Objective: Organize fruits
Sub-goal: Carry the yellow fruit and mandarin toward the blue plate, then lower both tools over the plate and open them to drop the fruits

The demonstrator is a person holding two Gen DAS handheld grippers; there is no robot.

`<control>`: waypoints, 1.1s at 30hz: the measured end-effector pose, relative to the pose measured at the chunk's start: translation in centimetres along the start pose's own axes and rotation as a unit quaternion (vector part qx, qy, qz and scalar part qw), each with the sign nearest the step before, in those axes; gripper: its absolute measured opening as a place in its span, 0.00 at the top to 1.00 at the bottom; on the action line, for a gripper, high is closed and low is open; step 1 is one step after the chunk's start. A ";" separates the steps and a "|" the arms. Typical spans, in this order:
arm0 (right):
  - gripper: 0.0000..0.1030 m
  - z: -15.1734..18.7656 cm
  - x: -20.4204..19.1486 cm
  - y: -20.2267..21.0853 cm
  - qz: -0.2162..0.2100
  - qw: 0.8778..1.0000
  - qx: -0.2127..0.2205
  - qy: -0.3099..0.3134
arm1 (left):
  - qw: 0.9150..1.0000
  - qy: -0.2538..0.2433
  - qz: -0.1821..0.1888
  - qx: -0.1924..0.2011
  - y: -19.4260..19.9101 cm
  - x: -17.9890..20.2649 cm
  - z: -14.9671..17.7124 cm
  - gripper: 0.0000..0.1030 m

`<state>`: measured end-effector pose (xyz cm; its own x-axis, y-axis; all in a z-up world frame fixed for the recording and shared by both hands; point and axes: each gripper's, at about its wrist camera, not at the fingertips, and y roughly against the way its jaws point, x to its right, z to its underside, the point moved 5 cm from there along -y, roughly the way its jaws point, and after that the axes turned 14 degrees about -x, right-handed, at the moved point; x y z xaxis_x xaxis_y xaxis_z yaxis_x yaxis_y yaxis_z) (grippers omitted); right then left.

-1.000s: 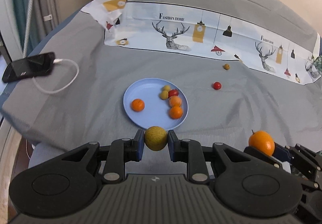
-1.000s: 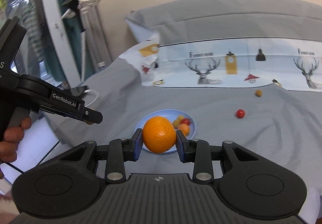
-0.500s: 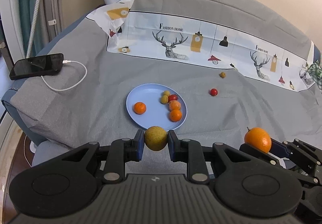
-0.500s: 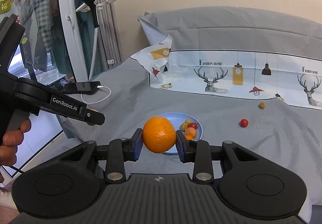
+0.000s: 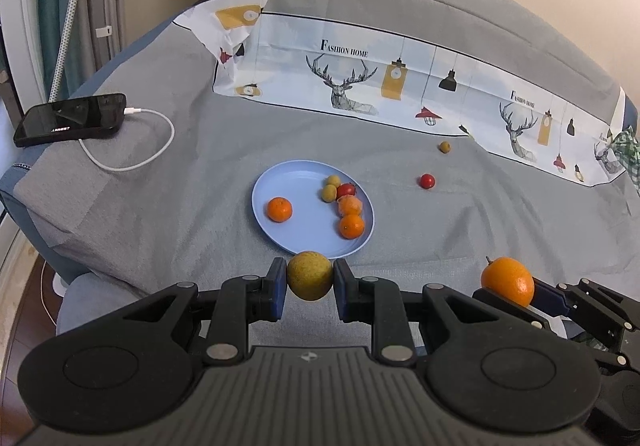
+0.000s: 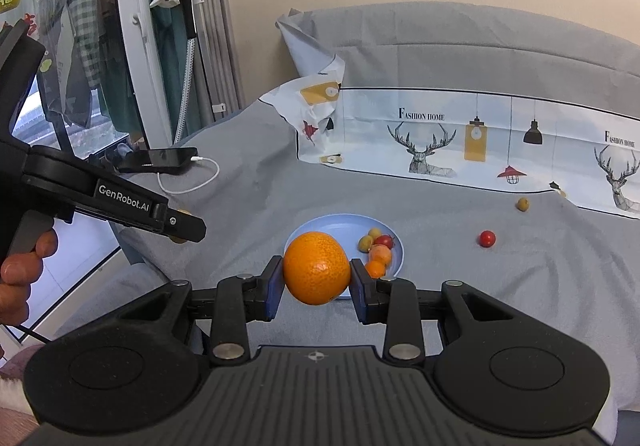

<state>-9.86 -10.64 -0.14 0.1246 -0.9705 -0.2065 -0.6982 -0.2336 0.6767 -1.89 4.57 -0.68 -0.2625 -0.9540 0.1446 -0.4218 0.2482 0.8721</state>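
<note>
The left gripper [image 5: 310, 282] is clamped on a yellow-green fruit [image 5: 310, 280], held just short of the near rim of the blue plate [image 5: 296, 181]. The right gripper [image 6: 316, 274] is clamped on a large orange [image 6: 317, 268], also on the near side of the plate. Both fruits appear round, firm and smooth-skinned, so likely to roll on release. Grip across the widest girth with moderate force; lower each fruit fully onto the plate before opening
</note>
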 end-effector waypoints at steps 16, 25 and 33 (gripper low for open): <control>0.65 -0.9 -0.3 -2.3 0.000 1.000 -0.027 -0.005 | 1.000 0.011 0.002 -0.017 -2.3 -1.2 -1.6 0.74; 0.65 -2.1 0.2 -4.9 -0.010 0.999 -0.047 -0.016 | 0.999 0.026 -0.003 -0.025 -4.2 -2.4 -4.1 0.74; 0.65 -4.0 1.1 -8.0 -0.013 0.998 -0.056 -0.028 | 0.999 0.031 -0.005 -0.023 -6.3 -3.2 -7.4 0.74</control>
<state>-1.30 -10.08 -2.93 0.0998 -0.9596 -0.2630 -0.6109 -0.2677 0.7451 8.01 4.78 -3.12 -0.2042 -0.9652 0.1634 -0.3830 0.2324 0.8941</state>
